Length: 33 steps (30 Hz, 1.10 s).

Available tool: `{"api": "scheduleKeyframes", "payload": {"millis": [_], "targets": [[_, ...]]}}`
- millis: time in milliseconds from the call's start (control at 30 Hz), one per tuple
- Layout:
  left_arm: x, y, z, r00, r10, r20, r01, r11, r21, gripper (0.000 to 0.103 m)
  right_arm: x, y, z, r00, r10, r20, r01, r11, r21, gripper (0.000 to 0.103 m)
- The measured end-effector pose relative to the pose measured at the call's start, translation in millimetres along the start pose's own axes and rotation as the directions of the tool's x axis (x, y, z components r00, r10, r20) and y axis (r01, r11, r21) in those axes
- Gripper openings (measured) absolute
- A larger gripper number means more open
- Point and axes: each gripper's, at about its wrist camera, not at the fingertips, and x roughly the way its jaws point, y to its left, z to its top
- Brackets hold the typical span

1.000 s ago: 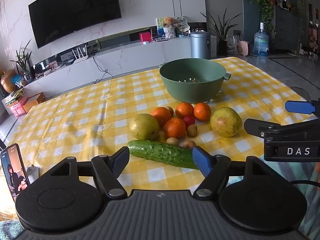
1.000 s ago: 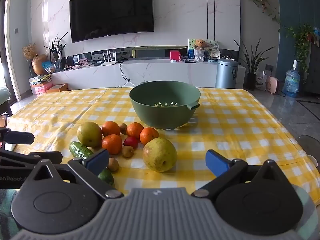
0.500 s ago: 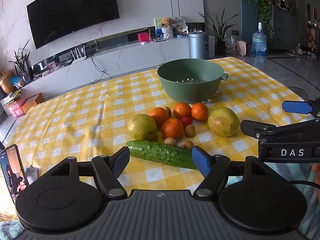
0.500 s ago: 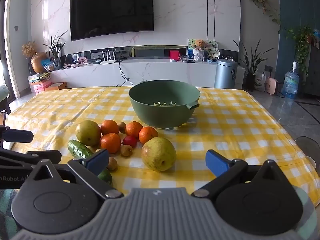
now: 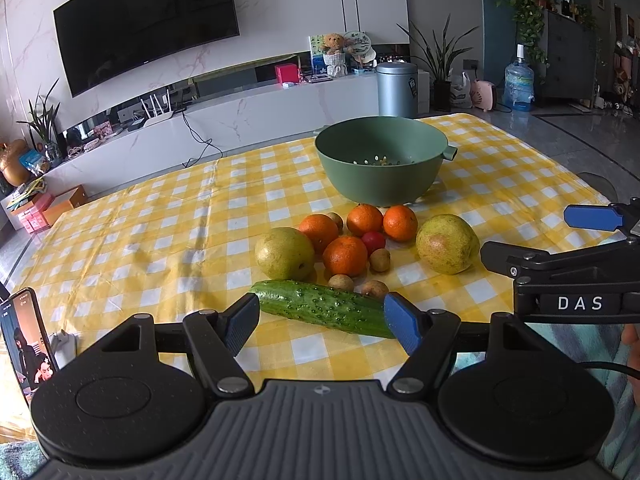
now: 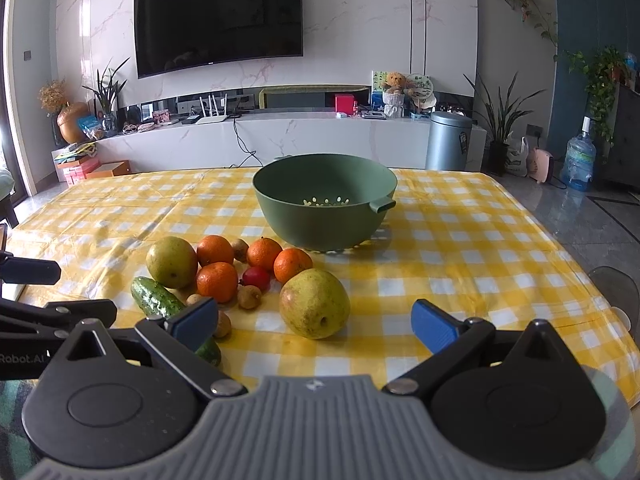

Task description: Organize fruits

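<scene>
A green colander bowl (image 5: 380,168) stands on the yellow checked tablecloth (image 5: 160,232); it also shows in the right wrist view (image 6: 324,208). In front of it lie several oranges (image 5: 345,255), two yellow-green pears (image 5: 284,253) (image 6: 314,303), a small red fruit (image 5: 373,241), small brown fruits (image 5: 380,259) and a cucumber (image 5: 324,307). My left gripper (image 5: 322,322) is open, just short of the cucumber. My right gripper (image 6: 316,320) is open, its fingers either side of the near pear but short of it.
A phone (image 5: 26,344) stands at the table's left front edge. The right gripper's body (image 5: 576,276) sits at the right of the left wrist view. Behind the table are a white TV bench (image 6: 280,140), a metal bin (image 6: 447,140) and plants.
Both grippers have crept slightly forward toward the fruit. Both jaws stay open. No fruit has moved.
</scene>
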Motion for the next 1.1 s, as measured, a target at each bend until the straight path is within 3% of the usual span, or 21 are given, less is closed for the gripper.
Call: {"api": "scheduleKeyframes", "payload": {"millis": [1100], "targets": [[0.3, 1.2, 0.5, 1.0, -0.002, -0.003, 0.002, 1.0, 0.0, 0.084, 2.5, -0.4, -2.5, 1.0, 0.001, -0.013, -0.001, 1.0, 0.005, 0.099]]}}
